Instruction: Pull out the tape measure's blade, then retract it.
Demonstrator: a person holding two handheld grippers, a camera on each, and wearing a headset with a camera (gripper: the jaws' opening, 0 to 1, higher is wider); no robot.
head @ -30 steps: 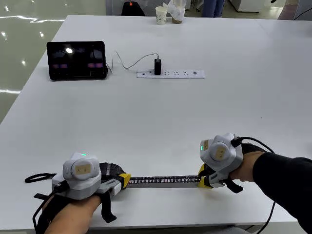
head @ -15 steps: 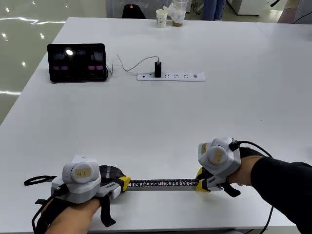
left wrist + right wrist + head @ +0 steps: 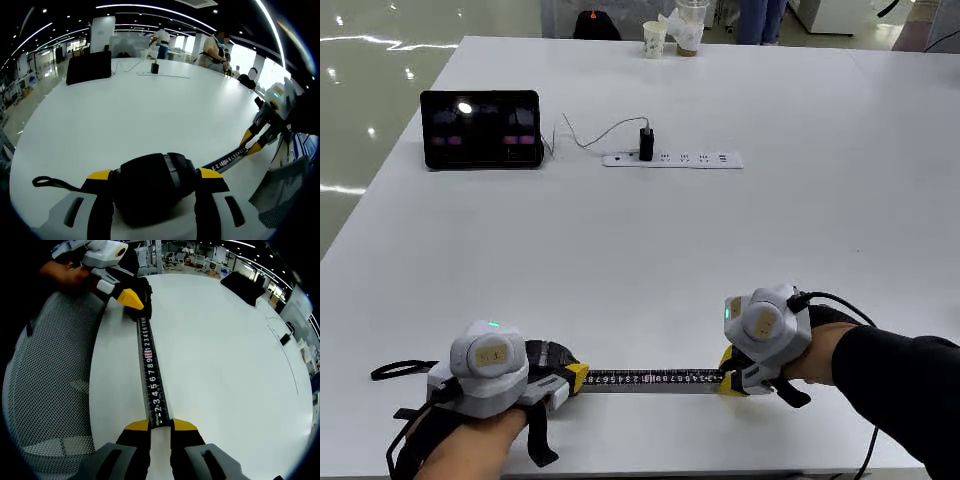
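At the upper left of the head view the floor is gleaming glossily, and the tablet screen is mirroring a light. The white table is looking smooth, faintly satin. The tape measure case is showing matt black plastic, its blade a dark printed strip. At the left of the right gripper view, a chair is showing grey mesh.

Both handheld units look alike. The left gripper and the right gripper each have a rounded, pale grey housing with a tan square patch on top and a small green light glowing. Their fingers are pale grey with yellow tips. A black cable runs off the right one, and black straps trail from the left. The person wears a black sleeve on the right arm.
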